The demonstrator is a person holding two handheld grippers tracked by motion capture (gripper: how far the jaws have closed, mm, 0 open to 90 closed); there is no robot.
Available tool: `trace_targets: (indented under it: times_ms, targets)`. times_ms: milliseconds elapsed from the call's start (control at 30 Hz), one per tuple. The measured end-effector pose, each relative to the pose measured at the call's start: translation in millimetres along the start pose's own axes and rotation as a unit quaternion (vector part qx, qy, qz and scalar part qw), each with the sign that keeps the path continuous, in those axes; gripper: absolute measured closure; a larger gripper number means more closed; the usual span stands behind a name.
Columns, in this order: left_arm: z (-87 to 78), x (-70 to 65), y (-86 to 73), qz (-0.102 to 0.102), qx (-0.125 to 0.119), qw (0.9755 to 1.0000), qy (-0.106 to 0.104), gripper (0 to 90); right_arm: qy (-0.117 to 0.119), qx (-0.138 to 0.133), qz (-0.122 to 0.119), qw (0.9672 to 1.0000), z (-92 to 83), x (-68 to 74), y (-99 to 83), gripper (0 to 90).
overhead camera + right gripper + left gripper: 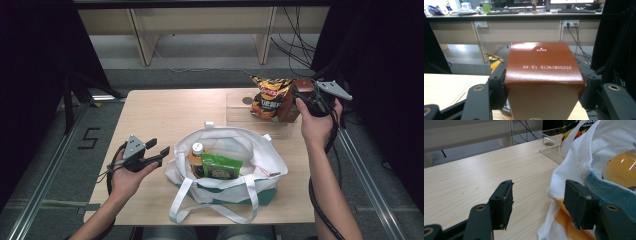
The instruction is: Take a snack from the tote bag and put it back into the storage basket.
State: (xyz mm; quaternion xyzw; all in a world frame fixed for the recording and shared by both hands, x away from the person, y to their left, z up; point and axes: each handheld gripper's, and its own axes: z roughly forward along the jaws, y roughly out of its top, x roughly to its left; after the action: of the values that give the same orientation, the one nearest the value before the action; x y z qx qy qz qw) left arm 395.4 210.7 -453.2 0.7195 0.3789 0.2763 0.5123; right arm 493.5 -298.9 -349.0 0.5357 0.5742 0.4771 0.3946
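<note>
Nearest me: white tote bag (227,165) at the bench's (165,112) front edge, straps hanging toward me.
Left tongs: (157,150) I have them wide apart, holding nothing, just left of the bag's rim.
Right tongs: (300,95) I see them clamped on a brown carton (544,82), up over the bench's far right corner.
Open room: bare wood on the left half and behind the bag.
In the way: clear plastic tray (240,107) and an orange snack bag (270,97) right beside the carton.
Inside bag: orange bottle (196,157), green packet (220,167).
Right tongs view: printed date on the carton, unreadable from above.
Left tongs view: teal lining (604,190) in the bag.
</note>
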Motion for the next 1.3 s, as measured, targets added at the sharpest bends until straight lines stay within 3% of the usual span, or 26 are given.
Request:
trace_targets:
  times_ms: [33, 67, 200, 267, 500, 600, 833, 1067, 1200, 1300]
  targets:
    - [-0.1, -0.1, 0.1, 0.0, 0.0, 1.0, 0.0, 40.1, -0.002, -0.002, -0.012, 0.9999, 1.0, -1.9, -0.6, 38.9]
    - [-0.1, -0.2, 0.1, -0.001, 0.0, 1.0, 0.0, 40.2, -0.003, -0.001, 0.001, 1.0, 1.8, -0.2, -1.0, 38.9]
    - [0.2, -0.1, -0.2, 0.001, 0.001, 1.0, -0.001, 40.1, -0.003, 0.002, -0.007, 1.0, 5.1, -2.2, -4.2, 38.9]
    - [0.2, -0.2, -0.2, 0.001, 0.001, 1.0, -0.001, 40.1, -0.006, 0.01, 0.002, 0.9999, 5.7, -1.2, -5.5, 38.8]
    - [0.2, -0.5, 0.0, 0.002, 0.001, 1.0, -0.001, 40.1, -0.005, 0.009, -0.01, 0.9999, 9.8, -4.1, -5.7, 38.7]
    - [-0.1, -0.4, 0.4, 0.002, 0.0, 1.0, -0.001, 40.1, -0.008, 0.019, 0.002, 0.9998, 10.6, -2.3, -5.0, 38.8]
    - [-0.6, -0.2, 0.7, 0.002, 0.002, 1.0, 0.001, 40.1, -0.006, 0.018, -0.002, 0.9998, 12.5, -2.3, -5.3, 38.7]
    - [0.3, -0.5, 0.4, 0.002, 0.0, 1.0, -0.002, 40.1, -0.004, 0.018, -0.018, 0.9997, 15.2, -0.7, -4.6, 38.7]
    - [0.3, -0.5, 0.5, 0.002, -0.001, 1.0, -0.003, 40.1, -0.005, 0.027, -0.006, 0.9996, 16.3, 0.0, -2.8, 38.6]
    - [0.4, -0.5, 0.5, 0.0, -0.001, 1.0, -0.002, 40.1, -0.009, 0.029, -0.011, 0.9995, 17.3, -0.7, -2.2, 38.6]
